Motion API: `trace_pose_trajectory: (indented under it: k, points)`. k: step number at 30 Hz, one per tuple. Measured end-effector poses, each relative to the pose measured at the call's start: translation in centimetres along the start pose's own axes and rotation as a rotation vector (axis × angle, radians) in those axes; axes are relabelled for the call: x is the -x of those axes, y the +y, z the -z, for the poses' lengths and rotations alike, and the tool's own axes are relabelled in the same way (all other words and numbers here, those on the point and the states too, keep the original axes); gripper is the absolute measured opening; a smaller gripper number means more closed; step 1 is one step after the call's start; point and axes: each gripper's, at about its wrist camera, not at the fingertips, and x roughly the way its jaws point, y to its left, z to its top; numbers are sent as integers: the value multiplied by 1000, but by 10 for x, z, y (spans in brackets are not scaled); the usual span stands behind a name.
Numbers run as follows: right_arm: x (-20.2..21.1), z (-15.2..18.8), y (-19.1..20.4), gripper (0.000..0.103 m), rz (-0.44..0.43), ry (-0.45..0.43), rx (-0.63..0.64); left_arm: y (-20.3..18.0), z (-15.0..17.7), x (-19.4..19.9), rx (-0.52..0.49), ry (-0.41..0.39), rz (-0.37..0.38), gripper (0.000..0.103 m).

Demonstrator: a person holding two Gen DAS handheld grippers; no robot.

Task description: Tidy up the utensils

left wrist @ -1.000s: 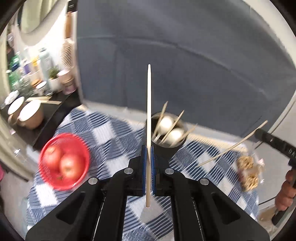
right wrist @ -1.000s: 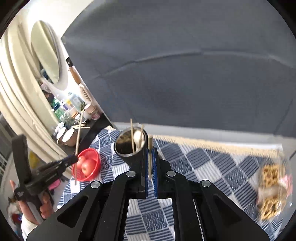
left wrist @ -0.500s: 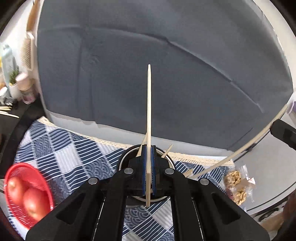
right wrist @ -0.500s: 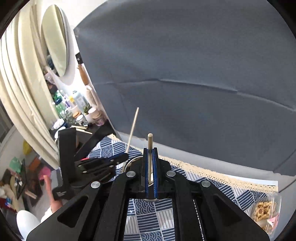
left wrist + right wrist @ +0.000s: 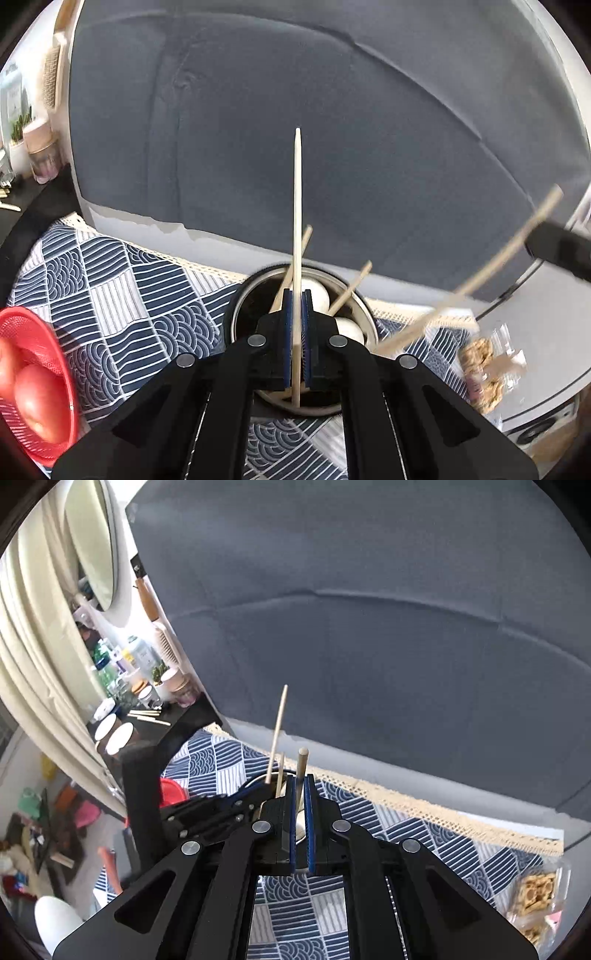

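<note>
Landmark = metal cup [image 5: 236, 325], standing on the blue patterned cloth [image 5: 122, 295] w/ a couple of sticks and white spoon bowls already in it.

Left gripper [image 5: 297, 321]: jaws closed tight on a long pale chopstick [image 5: 297, 206], clamped low on the shaft so most of it sticks up past the cup, short lower end hanging over the cup mouth. Prob. held that way so the butt end can drop straight in.

Right gripper [image 5: 302, 805]: also pinched shut, on a second chopstick [image 5: 302, 762], only a stub showing above the pads, rest hidden. It sits just over the cup's right side; in the left cam that stick slants in from the right, tip aimed at the rim.

Both grippers crowd the cup at once; risk of sticks clashing, I'd say.

Red basket [image 5: 44, 387] w/ apples: left of cup, near. Snack bag [image 5: 487, 365]: right of cup, apart.
</note>
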Motion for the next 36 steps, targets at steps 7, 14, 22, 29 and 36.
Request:
trace_pose_trajectory:
  k: [7, 14, 22, 29, 36]
  points:
    - [-14, 8, 3, 4, -26, 43, -1, -1, 20, 12, -27, 25, -6, 5]
    - [-17, 13, 4, 8, 16, 62, -11, -21, 32, 33, -139, -22, -64, 41]
    - [16, 24, -17, 44, 31, 34, -96, -32, 51, 66, -149, -59, -112, 79]
    - [41, 67, -28, 85, 43, 7, -68, -28, 77, 85, -161, -26, -238, 97]
    - [43, 129, -41, 87, 52, 30, -24, -27, 114, 98, -198, 18, -351, 97]
